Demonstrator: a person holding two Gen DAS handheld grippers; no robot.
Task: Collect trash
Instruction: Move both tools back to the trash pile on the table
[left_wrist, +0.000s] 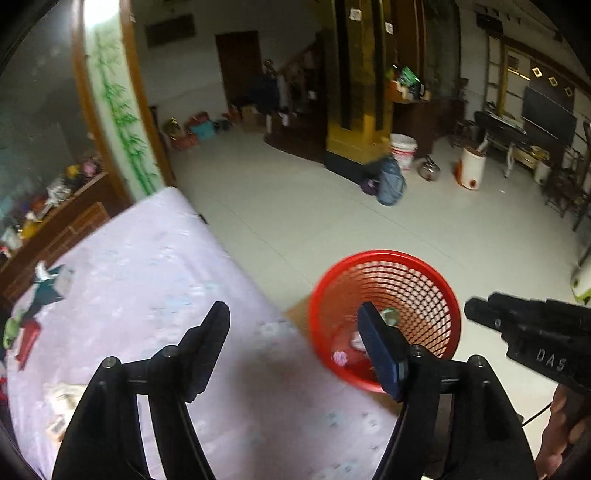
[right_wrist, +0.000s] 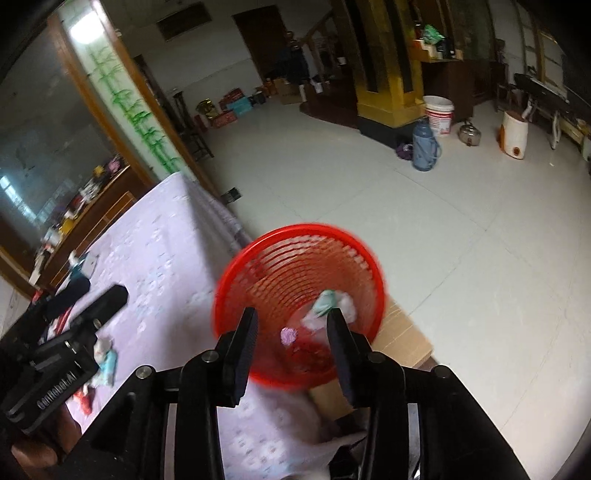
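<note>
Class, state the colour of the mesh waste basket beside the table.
Red; the waste basket shows best in the right wrist view.

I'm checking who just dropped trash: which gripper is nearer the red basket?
Right. The right gripper hangs open directly over the red basket; the left gripper is open too, mostly over the bed beside it.

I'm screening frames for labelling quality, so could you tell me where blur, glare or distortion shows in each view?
Left wrist view: the lilac tablecloth and red basket rim are motion-smeared, the window top left is blown out, and fisheye bends the room edges. Right wrist view: the red basket rim smears most, the far floor stays fairly sharp, and corners vignette to black.
</note>
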